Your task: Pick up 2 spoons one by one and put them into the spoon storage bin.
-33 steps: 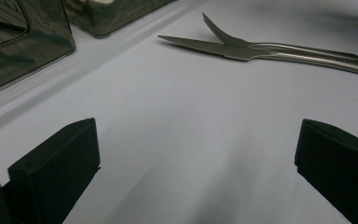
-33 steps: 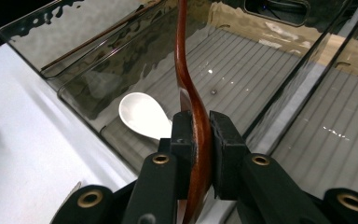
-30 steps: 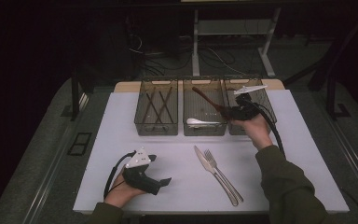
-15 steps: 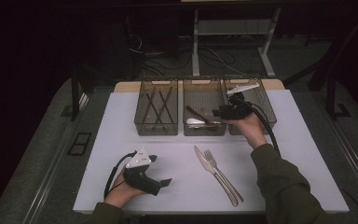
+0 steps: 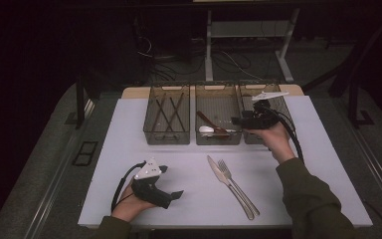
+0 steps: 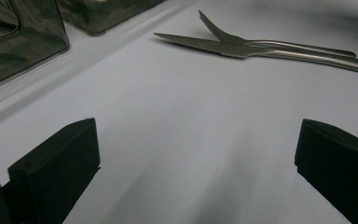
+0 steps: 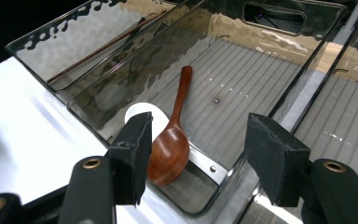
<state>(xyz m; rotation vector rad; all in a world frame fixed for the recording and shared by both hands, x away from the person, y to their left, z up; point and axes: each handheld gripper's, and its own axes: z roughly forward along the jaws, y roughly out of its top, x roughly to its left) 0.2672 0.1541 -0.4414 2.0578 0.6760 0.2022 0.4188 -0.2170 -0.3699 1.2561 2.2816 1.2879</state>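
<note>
Lab-type recording setup, dark room: white board (image 5: 129,149) on a table, three clear bins (image 5: 166,137) along its far edge, cables (image 5: 229,62) and a metal stand frame (image 5: 209,50) on the grey floor (image 5: 40,164) behind.

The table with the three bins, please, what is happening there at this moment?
A person is sorting cutlery with two handheld grippers. The right gripper hangs over the middle bin; its jaws have just been opening, and the wooden spoon lies in that bin, partly on a white spoon. The left gripper rests open near the table's front. A knife and fork wait on the table.
</note>
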